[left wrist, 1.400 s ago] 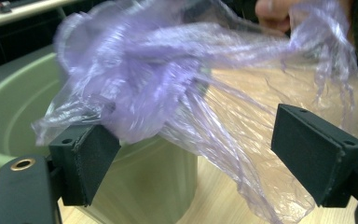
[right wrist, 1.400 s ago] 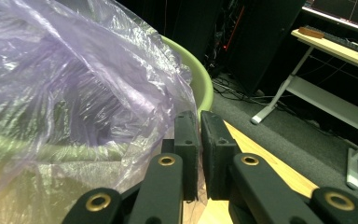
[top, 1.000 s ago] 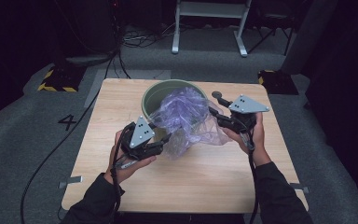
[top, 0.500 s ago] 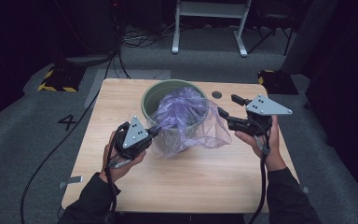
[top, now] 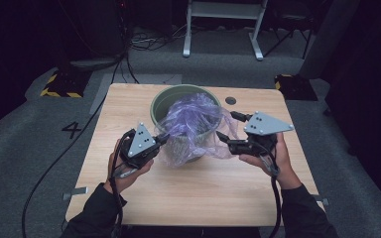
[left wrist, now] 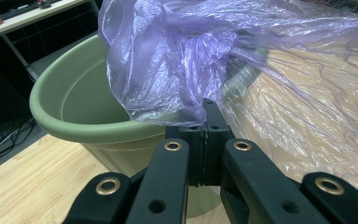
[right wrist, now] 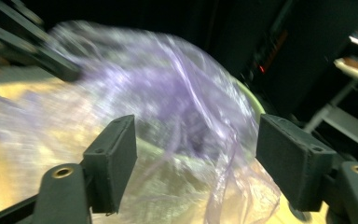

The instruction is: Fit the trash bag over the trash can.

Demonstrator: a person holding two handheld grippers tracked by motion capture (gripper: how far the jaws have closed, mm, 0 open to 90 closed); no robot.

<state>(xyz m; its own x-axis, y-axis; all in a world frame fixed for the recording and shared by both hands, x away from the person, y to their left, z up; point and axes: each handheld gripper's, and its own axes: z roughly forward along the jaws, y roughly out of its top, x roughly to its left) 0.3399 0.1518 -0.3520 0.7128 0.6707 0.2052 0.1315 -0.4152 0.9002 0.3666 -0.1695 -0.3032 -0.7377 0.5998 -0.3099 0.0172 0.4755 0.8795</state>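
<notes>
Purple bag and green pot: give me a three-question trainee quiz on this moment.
1. True or false: the left gripper is shut on the purple plastic bag.
2. How do the right gripper's jaws stand? A) wide apart, pressing nothing B) clamped on the pot rim C) shut and empty
3. Where does the green pot stand: on the wooden table or on the floor?

Key: 1 true; 2 A; 3 on the wooden table, with the bag draped over it.
</notes>
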